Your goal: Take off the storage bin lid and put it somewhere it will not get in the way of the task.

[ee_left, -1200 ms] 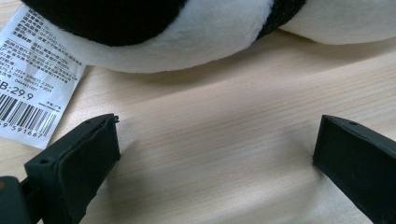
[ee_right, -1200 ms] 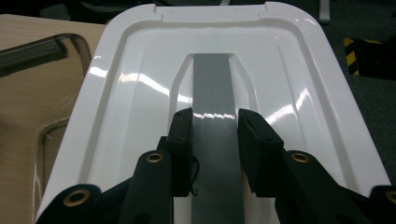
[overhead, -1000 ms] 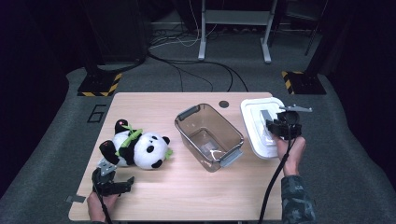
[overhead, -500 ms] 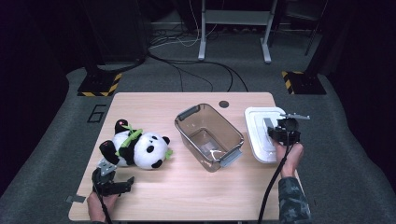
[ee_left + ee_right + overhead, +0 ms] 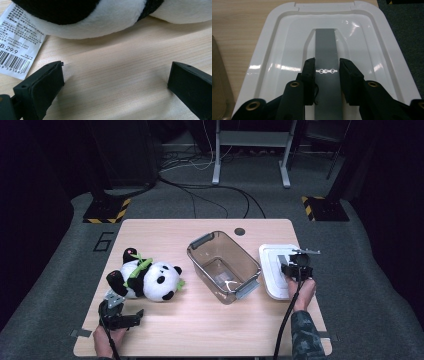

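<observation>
- Against the earlier high view, the right tongs (image 5: 295,268) have come down: a second ago they held the white rectangular plastic lid (image 5: 272,270) lifted and tilted above the right end of the pale wooden counter (image 5: 200,330); now the lid lies flat there, just beside the clear grey plastic bin (image 5: 222,265).
- The left tongs (image 5: 120,316) and the black-and-white plush panda (image 5: 147,279) lie where they did.
- The right gripper view shows what the high view cannot: the lid (image 5: 277,62) has a grey strip handle (image 5: 325,50) running down its recessed middle, and the right tongs (image 5: 327,71) clamp that strip from both sides, pads touching its edges.
- The left gripper view shows the panda's white barcoded tag (image 5: 17,50) lying on the counter (image 5: 112,82) under the plush body (image 5: 100,17).
- The left tongs (image 5: 115,75) stand wide apart, gripping nothing, resting low over bare wood near the panda.
</observation>
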`<state>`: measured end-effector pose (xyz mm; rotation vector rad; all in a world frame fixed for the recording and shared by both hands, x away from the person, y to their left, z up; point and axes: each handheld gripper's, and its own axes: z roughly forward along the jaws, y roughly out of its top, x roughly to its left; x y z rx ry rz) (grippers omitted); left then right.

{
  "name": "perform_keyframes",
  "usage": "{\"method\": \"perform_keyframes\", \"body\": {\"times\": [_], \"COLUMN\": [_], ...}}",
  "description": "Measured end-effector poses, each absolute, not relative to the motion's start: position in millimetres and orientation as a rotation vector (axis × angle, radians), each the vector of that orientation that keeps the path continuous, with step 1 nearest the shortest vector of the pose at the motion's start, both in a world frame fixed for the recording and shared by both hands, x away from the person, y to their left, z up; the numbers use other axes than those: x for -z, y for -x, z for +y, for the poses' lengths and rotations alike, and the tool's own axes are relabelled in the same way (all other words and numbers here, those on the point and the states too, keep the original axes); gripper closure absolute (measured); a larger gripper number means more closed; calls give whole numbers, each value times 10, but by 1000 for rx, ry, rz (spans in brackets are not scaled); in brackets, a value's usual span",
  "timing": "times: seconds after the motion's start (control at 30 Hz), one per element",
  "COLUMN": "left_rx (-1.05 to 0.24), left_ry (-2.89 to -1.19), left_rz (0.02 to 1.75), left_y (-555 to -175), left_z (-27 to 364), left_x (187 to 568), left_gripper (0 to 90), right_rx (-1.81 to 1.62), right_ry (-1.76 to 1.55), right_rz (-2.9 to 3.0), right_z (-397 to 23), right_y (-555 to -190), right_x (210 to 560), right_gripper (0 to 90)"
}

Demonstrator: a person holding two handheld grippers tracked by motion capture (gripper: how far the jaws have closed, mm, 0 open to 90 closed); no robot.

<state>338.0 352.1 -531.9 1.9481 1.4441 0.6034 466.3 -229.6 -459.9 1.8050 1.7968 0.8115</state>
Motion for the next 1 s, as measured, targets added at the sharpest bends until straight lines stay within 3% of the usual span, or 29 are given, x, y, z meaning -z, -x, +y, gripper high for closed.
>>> {"method": "perform_keyframes", "body": {"times": [0.77, 0.8, 0.87, 0.9, 1.0], "left_rx": [-604, -604, -605, -604, -605], "left_ry": [-1953, -1954, -1953, -1954, -1953], "left_rz": [1444, 1444, 1444, 1443, 1443], "left_y": [-3374, -3374, -3374, -3374, -3374], "left_z": [3522, 3522, 3522, 3522, 3522], "left_x": [5315, 5315, 5315, 5315, 5316], "left_gripper": [0, 0, 0, 0, 0], "right_rx": [-704, -726, -734, -753, -799], "right_ry": [-1842, -1835, -1835, -1820, -1786], "right_rz": [1767, 1761, 1766, 1772, 1786], "right_z": [-2206, -2220, -2227, -2232, -2235], "right_y": [-4859, -4846, -4835, -4806, -4723], "right_x": [4954, 4948, 4931, 4891, 4810], "right_gripper": [656, 568, 527, 409, 277]}}
